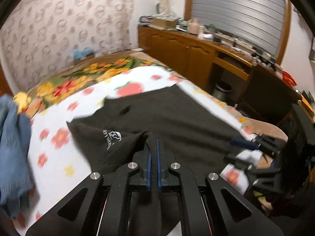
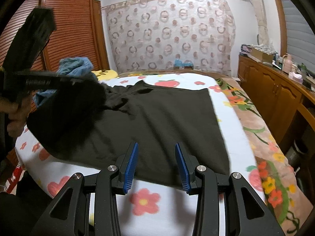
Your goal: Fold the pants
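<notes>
one pair of black pants (image 2: 161,118), two hand-held grippers (image 1: 154,153) (image 2: 156,157), one blue garment (image 2: 74,64)

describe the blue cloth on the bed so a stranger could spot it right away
Start at the bed with the white flowered blanket, where the black pants lie spread. Look to the far corner by the louvered wooden wardrobe: the crumpled blue cloth sits there beside a yellow item. It is the only bunched-up blue fabric on the bed.

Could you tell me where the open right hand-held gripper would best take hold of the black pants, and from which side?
Probably the near edge of the black pants, right ahead of the right hand-held gripper. That edge lies flat and straight on the floral sheet, so coming in low from the near side should slip one finger under it. The left hand-held gripper already pinches a lifted fold on the other side.
</notes>
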{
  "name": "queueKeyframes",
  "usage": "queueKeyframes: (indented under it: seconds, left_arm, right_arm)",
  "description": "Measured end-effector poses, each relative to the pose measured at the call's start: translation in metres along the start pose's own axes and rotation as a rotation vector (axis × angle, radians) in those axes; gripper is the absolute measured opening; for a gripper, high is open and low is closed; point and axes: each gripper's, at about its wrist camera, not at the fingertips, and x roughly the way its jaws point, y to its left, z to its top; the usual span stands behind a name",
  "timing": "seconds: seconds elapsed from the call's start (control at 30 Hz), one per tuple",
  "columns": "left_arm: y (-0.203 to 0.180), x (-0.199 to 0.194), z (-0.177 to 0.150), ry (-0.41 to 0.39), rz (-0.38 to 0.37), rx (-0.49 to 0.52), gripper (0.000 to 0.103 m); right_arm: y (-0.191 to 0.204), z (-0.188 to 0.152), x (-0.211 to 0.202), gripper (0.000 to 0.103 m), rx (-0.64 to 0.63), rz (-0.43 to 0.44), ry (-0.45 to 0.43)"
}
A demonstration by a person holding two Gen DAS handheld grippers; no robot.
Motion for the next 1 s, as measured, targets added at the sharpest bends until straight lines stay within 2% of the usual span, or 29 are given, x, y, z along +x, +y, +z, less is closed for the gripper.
queueKeyframes:
  seconds: [0.13,0.4,0.43,0.5,0.53,0.57,0.63,0.8,1.0]
  left_arm:
    - [-0.027,0.014,0.025,0.013,-0.030,0.052,0.005]
    - [-0.072,0.037,0.052,0.031,-0.087,0.113,0.005]
    - [-0.075,0.038,0.054,0.034,-0.086,0.116,0.008]
    - [-0.078,0.040,0.057,0.034,-0.088,0.121,0.019]
    - [-0.078,0.040,0.058,0.032,-0.091,0.124,0.028]
    - [-0.078,0.040,0.059,0.028,-0.093,0.121,0.040]
    - [-0.073,0.037,0.060,0.009,-0.108,0.110,0.050]
    - [-0.051,0.027,0.061,-0.025,-0.083,0.084,0.051]
    - [-0.006,0.023,0.055,-0.053,-0.039,0.048,0.051]
  right_arm:
    - [-0.016,-0.005,-0.006,0.040,0.032,-0.027,-0.008]
    - [-0.033,-0.011,-0.009,0.040,0.084,-0.076,-0.001]
    - [-0.033,-0.010,-0.009,0.040,0.088,-0.079,0.000]
    - [-0.031,-0.010,-0.010,0.040,0.095,-0.085,0.000]
    - [-0.030,-0.009,-0.010,0.040,0.096,-0.087,0.000]
    - [-0.028,-0.008,-0.009,0.040,0.096,-0.088,0.001]
    - [-0.023,-0.005,-0.008,0.040,0.094,-0.087,0.000]
    - [-0.014,0.002,-0.001,0.040,0.084,-0.065,0.003]
    - [0.004,0.020,0.012,0.041,0.082,-0.031,0.010]
